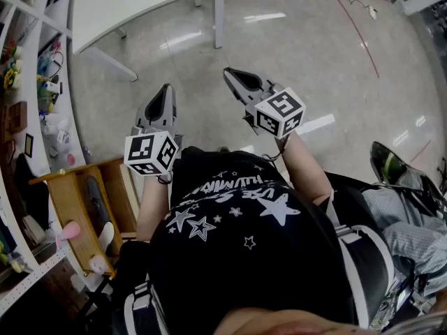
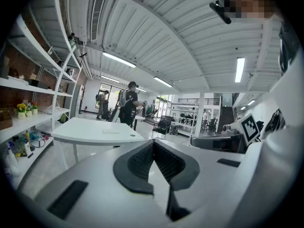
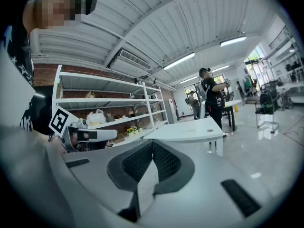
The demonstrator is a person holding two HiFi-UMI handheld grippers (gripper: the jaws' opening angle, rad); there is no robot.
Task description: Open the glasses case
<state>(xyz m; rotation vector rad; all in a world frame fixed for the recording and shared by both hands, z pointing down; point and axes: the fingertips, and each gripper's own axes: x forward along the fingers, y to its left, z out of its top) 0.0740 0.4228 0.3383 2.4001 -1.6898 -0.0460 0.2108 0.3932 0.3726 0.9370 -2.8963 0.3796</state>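
Lying flat on the white table [image 2: 80, 133], well ahead of both grippers: a thin pale slab, possibly the glasses case [image 2: 112, 131], too small to confirm. Its long side seems to run along the tabletop. Left gripper [image 1: 166, 89] and right gripper [image 1: 231, 72] are held out front on extended arms, roughly level, side by side but apart, over glossy grey floor [image 1: 314, 47]. Both jaw pairs are pressed together with nothing between. Pads [image 2: 137, 163] are black ribbed rubber, bodies smooth grey plastic.
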